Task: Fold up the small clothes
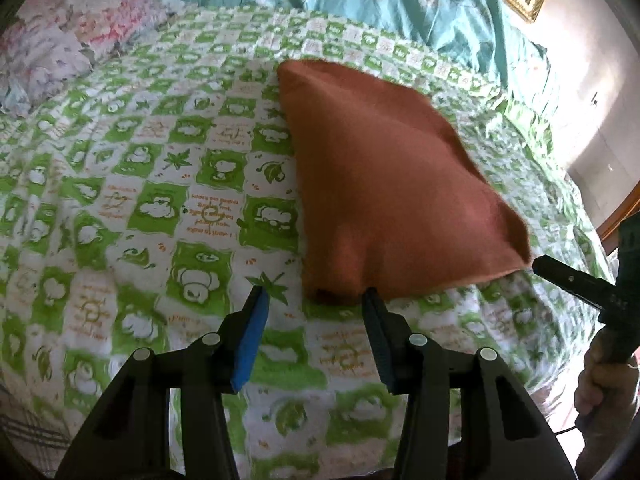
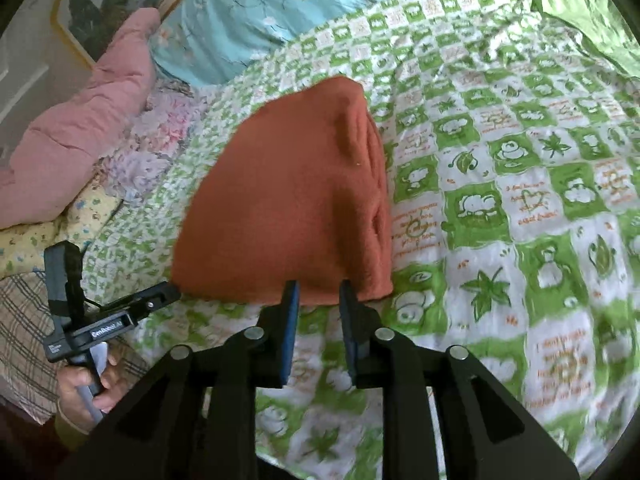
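Orange fleece cloth lies folded on the checked bedspread, soft, light, floppy. My left gripper and right gripper sit at its near edge, jaws apart, gripping nothing. I'd pinch near corners.

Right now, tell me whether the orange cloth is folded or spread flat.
Folded. The orange cloth lies on the green checked bedsheet as a compact doubled piece, with stacked layer edges along its right side in the right wrist view.

Each gripper, left gripper and right gripper, comprises black linkage arms with silver pivot pins, blue-padded fingers, and a white-lettered side label.
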The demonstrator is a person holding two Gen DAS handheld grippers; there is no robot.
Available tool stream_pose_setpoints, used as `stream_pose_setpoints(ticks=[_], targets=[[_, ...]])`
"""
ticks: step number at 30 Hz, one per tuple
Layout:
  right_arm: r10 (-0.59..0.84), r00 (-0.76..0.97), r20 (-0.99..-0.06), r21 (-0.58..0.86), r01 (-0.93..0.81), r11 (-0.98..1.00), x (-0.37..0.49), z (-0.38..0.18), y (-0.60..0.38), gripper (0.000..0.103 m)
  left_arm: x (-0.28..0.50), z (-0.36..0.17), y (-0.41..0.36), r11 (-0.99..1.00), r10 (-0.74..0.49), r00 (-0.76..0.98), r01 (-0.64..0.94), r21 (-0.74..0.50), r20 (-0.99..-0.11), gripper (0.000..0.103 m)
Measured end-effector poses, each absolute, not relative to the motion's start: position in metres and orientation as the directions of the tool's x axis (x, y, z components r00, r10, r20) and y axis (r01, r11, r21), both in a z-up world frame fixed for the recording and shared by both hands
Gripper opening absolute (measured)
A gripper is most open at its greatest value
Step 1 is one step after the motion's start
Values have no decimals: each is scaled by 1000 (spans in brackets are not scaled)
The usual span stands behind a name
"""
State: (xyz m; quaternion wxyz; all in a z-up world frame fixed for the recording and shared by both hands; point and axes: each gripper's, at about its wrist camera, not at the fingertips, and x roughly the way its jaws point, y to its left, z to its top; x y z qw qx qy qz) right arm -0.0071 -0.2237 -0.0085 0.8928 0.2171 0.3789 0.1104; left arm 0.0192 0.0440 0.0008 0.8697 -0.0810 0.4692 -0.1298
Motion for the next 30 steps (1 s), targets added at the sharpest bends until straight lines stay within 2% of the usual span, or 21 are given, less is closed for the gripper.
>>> stream_pose_setpoints(ticks=[3, 7, 9, 13, 17, 21, 25, 30], targets=[[356, 707, -611, 458, -51, 887, -16, 1, -218, 39, 6, 12, 46, 952, -304, 562, 146, -270, -769, 52], [334, 725, -602, 410, -78, 909, -25, 9, -206, 48, -15, 23, 45, 962, -271, 616, 142, -235, -740, 71], [322, 732, -601, 389, -84, 917, -28, 10, -201, 57, -23, 27, 43, 963, -267, 632, 145, -227, -728, 74], [320, 725, -610, 374, -92, 923, -33, 8, -196, 66, -35, 30, 40, 967, -253, 644, 149, -206, -722, 81], [306, 720, -623, 352, -91, 932, -41, 5, -193, 74, -40, 30, 39, 975, -224, 645, 143, -173, -731, 82], [265, 726, -635, 295, -89, 951, -48, 5, -188, 87, -46, 29, 34, 984, -177, 655, 147, -105, -734, 87], [251, 726, -640, 276, -88, 957, -47, 5, -187, 92, -47, 27, 22, 986, -128, 656, 168, -22, -744, 87], [245, 713, -657, 253, -98, 963, -39, 6, -184, 95, -41, 27, 19, 987, -95, 652, 162, 15, -752, 89]])
